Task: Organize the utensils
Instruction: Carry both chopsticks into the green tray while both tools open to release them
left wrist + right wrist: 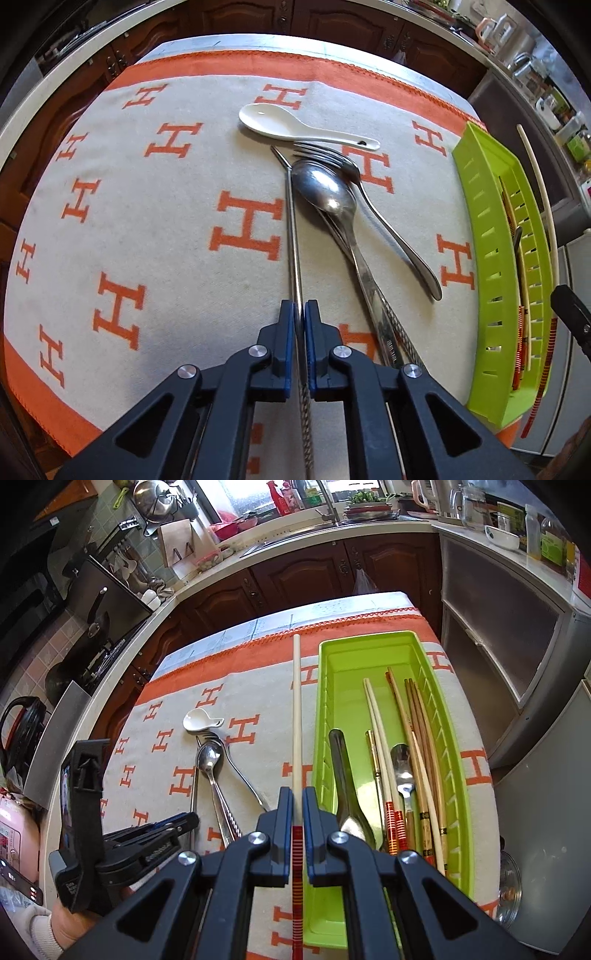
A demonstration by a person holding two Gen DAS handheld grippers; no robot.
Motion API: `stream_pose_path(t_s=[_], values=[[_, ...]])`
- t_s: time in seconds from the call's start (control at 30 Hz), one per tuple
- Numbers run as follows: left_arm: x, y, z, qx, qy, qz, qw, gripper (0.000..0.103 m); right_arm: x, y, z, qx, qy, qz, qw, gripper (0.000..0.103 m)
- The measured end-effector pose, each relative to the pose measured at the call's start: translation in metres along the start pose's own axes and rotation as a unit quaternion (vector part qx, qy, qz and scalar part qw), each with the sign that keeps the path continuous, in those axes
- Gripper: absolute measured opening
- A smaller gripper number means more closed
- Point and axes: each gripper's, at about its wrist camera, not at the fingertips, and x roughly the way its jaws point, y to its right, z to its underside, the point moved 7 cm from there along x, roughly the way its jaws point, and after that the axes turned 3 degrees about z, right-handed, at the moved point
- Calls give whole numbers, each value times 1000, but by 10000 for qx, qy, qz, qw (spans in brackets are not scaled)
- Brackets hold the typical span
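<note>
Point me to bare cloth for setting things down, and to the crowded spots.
Free: the cloth left of the metal chopstick, out to the orange border; also the tray floor at its far end and along its left wall. Crowded: the metal spoon, fork and white spoon pile; the tray's right side, packed with chopsticks.

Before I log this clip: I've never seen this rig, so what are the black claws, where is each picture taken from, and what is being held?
Each picture comes from a fisheye camera on a hand-held two-finger gripper; there is no robot arm. In the left view, the left gripper is shut on a metal chopstick beside a metal spoon, a fork and a white ceramic spoon on the patterned cloth. In the right view, the right gripper is shut on a cream chopstick, next to the green tray already holding utensils.
</note>
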Motion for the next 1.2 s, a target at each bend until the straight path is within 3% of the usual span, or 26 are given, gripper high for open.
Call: stream_pose_path(t_s=[0.53, 0.87, 1.2], values=[[-59, 0, -11, -38, 269, 527, 9982, 3, -7, 11, -2, 237, 38, 84, 9997, 5], [-80, 76, -39, 460, 304, 1239, 9908, 3, 4, 47, -5, 459, -275, 577, 9969, 5], [-48, 156, -54, 855, -1, 1596, 9835, 3, 12, 68, -20, 555, -396, 717, 9951, 6]])
